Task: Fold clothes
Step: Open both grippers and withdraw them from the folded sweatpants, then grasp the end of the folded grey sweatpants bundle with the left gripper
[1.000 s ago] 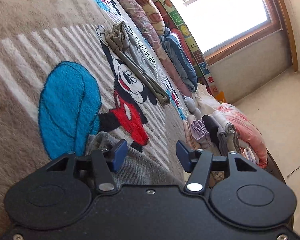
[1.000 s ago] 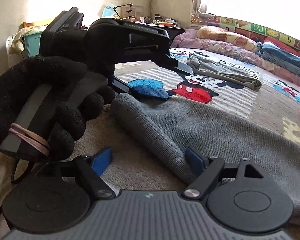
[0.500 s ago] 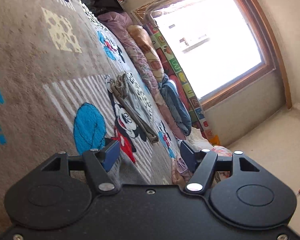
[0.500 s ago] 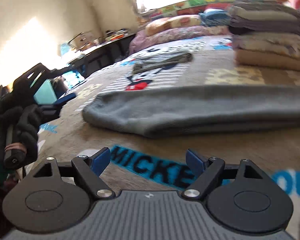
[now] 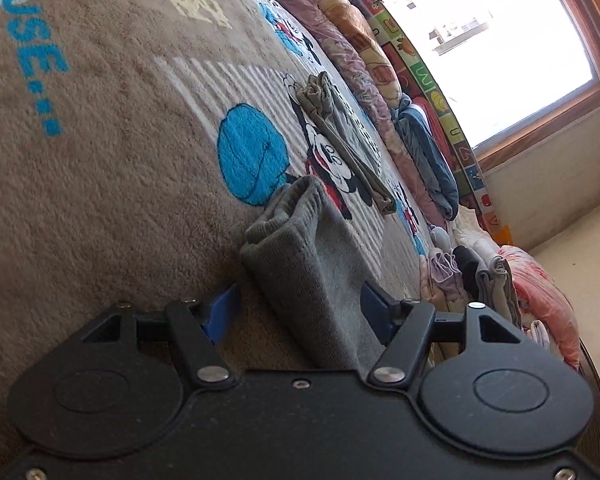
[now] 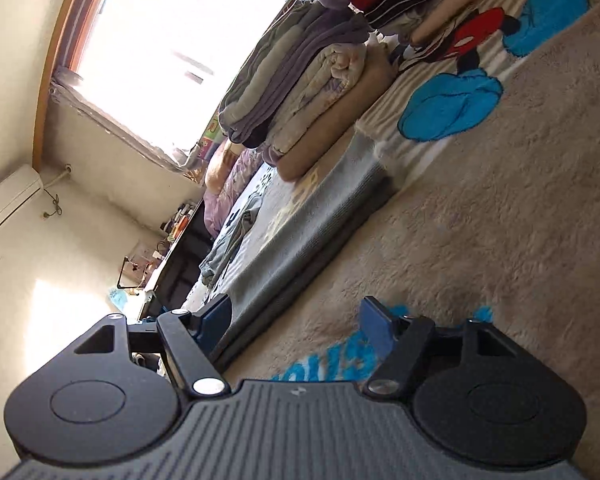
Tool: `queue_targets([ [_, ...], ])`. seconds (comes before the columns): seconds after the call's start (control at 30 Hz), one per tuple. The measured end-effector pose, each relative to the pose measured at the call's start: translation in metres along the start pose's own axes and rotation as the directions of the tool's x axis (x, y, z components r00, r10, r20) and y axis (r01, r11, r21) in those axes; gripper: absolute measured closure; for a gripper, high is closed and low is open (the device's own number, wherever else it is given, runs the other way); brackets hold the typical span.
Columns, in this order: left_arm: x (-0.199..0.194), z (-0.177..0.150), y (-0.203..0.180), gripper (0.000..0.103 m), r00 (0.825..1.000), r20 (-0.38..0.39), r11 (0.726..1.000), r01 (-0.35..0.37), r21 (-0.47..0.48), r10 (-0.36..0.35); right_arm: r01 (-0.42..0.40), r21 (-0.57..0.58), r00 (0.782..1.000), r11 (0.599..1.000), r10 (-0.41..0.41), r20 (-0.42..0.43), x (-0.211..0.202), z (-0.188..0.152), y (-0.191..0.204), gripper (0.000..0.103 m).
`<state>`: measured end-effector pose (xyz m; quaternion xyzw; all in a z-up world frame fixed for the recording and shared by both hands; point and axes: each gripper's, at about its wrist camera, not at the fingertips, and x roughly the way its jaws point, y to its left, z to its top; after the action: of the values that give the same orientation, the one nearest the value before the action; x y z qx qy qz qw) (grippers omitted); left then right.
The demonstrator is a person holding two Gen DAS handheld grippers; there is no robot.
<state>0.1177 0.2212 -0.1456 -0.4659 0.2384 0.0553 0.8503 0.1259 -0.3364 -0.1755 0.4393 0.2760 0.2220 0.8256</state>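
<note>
The grey garment (image 5: 308, 264) is lying between the spread-apart left gripper (image 5: 298, 314) fingers — long axis running up-frame; right gripper (image 6: 296, 322) is gaping, empty.

both tools, left tool (image 5: 298, 314) and right tool (image 6: 296, 320), are black with blue fingertips and silver screws.

Folded sweater (image 5: 320, 264) on blanket (image 5: 100, 200)

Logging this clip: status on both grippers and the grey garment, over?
Left gripper open, folded grey sweater between its fingers, ungripped. Right gripper open at the sweater's edge. Olive garment lies beyond on the Mickey Mouse blanket, apart.
</note>
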Motion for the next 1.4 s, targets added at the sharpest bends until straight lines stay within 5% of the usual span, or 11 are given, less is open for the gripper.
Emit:
queue_targets([
  [0.27,0.017,-0.002,-0.013,0.04,0.996,0.061,0.993,-0.063,0.099,0.057,-0.168,0.188,0.985,0.968,0.156,0.077,0.001,0.024,-0.037,0.033],
  [0.33,0.019,-0.006,-0.016,0.053,0.995,0.077,0.989,-0.079,0.127,0.07,-0.193,0.21,0.98,0.959,0.175,0.099,0.002,0.026,-0.042,0.034],
  [0.37,0.019,-0.005,-0.017,0.069,0.994,0.078,0.988,-0.086,0.129,0.076,-0.205,0.22,0.977,0.954,0.185,0.11,0.003,0.027,-0.044,0.034],
  [0.53,0.004,-0.001,-0.055,0.077,0.991,0.122,0.976,-0.073,0.207,0.048,-0.216,0.205,0.973,0.955,0.194,0.124,0.005,0.029,-0.044,0.034],
  [0.8,-0.008,-0.027,-0.172,0.083,0.984,0.168,0.876,-0.03,0.482,-0.059,-0.239,0.237,0.967,0.942,0.207,0.152,0.003,0.028,-0.048,0.034],
  [1.0,-0.006,-0.061,-0.227,0.083,0.979,0.184,0.798,-0.044,0.601,-0.085,-0.243,0.235,0.963,0.941,0.204,0.177,-0.001,0.03,-0.045,0.033],
  [1.1,-0.007,-0.062,-0.231,0.085,0.979,0.187,0.797,-0.046,0.602,-0.084,-0.201,0.038,0.969,0.979,0.193,0.157,-0.004,0.033,-0.015,0.033],
  [1.23,-0.016,-0.055,-0.225,0.085,0.979,0.178,0.814,-0.026,0.581,-0.096,-0.194,-0.247,0.97,0.949,0.224,0.097,0.011,0.02,0.046,0.034],
  [1.33,-0.026,-0.049,-0.217,0.085,0.979,0.174,0.842,-0.008,0.539,-0.102,-0.325,-0.049,0.942,0.944,0.328,0.069,0.044,0.007,0.057,0.033],
  [1.4,-0.033,-0.045,-0.211,0.085,0.98,0.172,0.865,0.005,0.502,-0.105,-0.335,0.077,0.942,0.939,0.331,0.058,0.073,-0.003,0.06,0.032],
])
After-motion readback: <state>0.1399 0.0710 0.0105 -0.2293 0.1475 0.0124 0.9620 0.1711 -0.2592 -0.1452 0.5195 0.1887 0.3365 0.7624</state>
